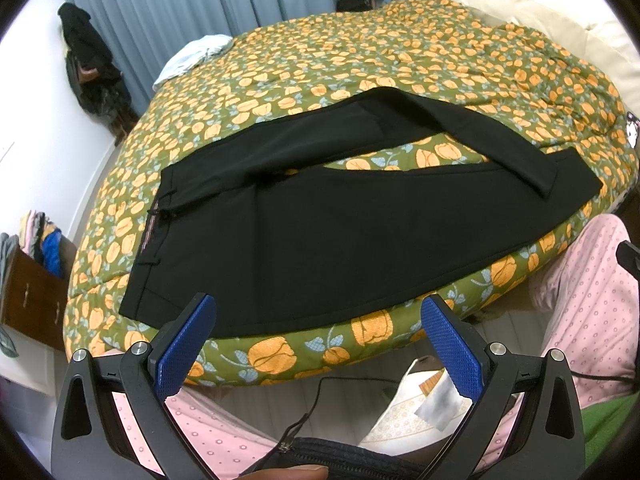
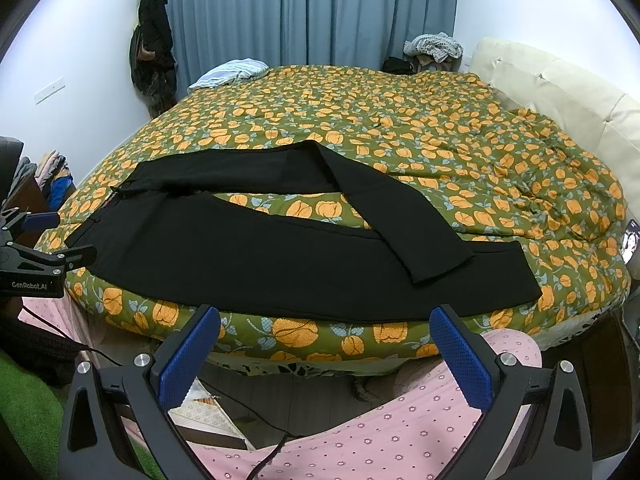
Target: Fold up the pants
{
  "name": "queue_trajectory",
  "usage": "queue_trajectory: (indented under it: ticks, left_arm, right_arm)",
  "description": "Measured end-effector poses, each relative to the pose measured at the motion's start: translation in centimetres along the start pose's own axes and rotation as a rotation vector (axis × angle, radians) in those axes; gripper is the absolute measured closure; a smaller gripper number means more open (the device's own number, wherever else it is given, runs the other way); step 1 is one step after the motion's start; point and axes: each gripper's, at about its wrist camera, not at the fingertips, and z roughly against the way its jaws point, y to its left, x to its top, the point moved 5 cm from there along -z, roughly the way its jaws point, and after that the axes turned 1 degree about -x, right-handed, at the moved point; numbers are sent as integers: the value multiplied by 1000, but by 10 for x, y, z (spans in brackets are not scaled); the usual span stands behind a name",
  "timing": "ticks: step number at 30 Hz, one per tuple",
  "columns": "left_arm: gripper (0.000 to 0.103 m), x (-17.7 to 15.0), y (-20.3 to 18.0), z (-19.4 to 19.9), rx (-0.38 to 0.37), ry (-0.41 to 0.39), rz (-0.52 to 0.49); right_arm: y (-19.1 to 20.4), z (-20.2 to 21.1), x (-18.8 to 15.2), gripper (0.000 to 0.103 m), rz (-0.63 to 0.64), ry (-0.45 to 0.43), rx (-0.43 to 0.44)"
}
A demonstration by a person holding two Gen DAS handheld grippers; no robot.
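Observation:
Black pants (image 1: 320, 232) lie on the bed's near edge, waistband to the left, legs running right. The far leg bends and crosses over the near leg's end (image 1: 536, 168). They also show in the right wrist view (image 2: 280, 264). My left gripper (image 1: 316, 312) is open and empty, held off the bed's edge just short of the pants. My right gripper (image 2: 326, 324) is open and empty, off the bed edge in front of the near leg. The left gripper shows at the left of the right wrist view (image 2: 44, 240).
The bed carries a green quilt with orange flowers (image 2: 400, 128). A pale blue cloth (image 2: 232, 72) lies at its far left corner. A cream headboard (image 2: 560, 88) stands right. A wooden dresser (image 1: 32, 300) with clothes stands left. My pink-pyjama legs (image 2: 400, 432) are below.

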Motion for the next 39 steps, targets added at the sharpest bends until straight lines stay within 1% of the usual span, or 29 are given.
queue_trajectory:
  ticks: [39]
  left_arm:
    - [1, -3, 2, -5, 0, 4, 6]
  right_arm:
    - [6, -8, 3, 0, 32, 19, 8]
